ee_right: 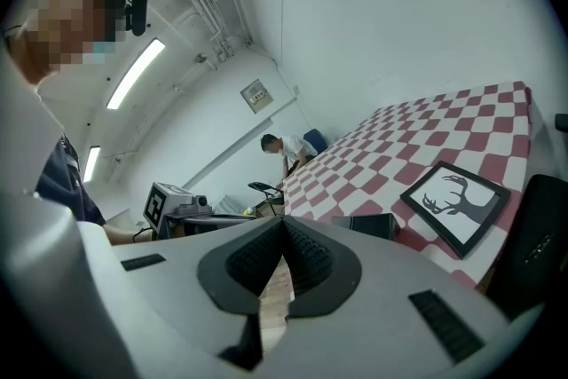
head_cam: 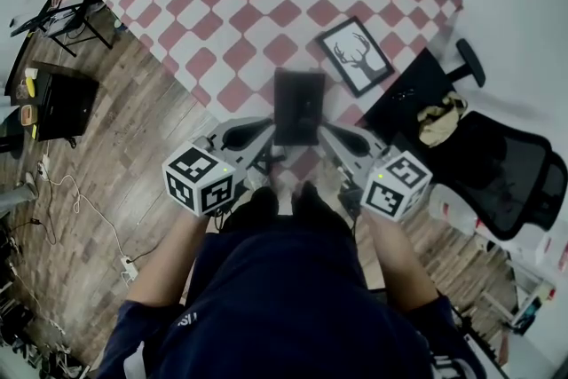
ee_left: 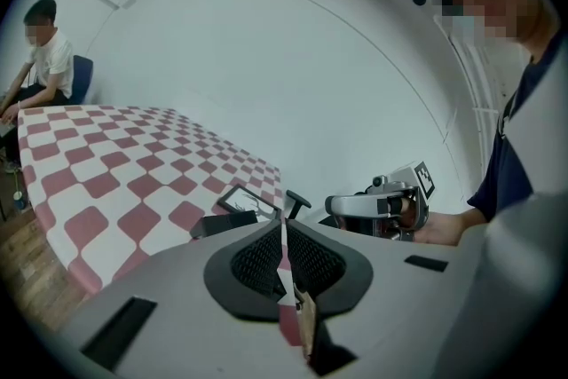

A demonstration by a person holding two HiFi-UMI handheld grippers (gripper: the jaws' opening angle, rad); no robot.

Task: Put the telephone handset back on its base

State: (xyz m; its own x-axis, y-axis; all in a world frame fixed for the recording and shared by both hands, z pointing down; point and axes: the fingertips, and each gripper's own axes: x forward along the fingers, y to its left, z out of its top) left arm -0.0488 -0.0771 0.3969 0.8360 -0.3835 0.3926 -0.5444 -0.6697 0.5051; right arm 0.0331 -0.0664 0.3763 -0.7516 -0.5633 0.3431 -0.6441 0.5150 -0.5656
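The reach has not begun, by my reading. Both grippers are held low in front of the person's body, short of the table's (head_cam: 266,4) near edge, and neither touches anything.

The left gripper (ee_left: 284,255) has its jaws pressed together with only a hairline between the pads, and it holds nothing. The right gripper (ee_right: 282,255) is closed too. Its pads meet at the tips and a thin slit lower down shows only floor.

The only candidate for the telephone (head_cam: 299,106) is a dark rectangular block at the middle of the table's near edge, just ahead of the 2 gripper tips. A framed deer picture (head_cam: 356,55) lies beside it toward the right edge.

The next move probably calls for 1 gripper to open and come forward over that near edge to find the handset.

What is hard to read:
- The block is blurred in the head view and seen low and edge-on from both grippers.
- I cannot tell handset from base, or whether the handset is off it.
- No cord can be made out.
- An office chair (head_cam: 497,173) is cut off at the right.
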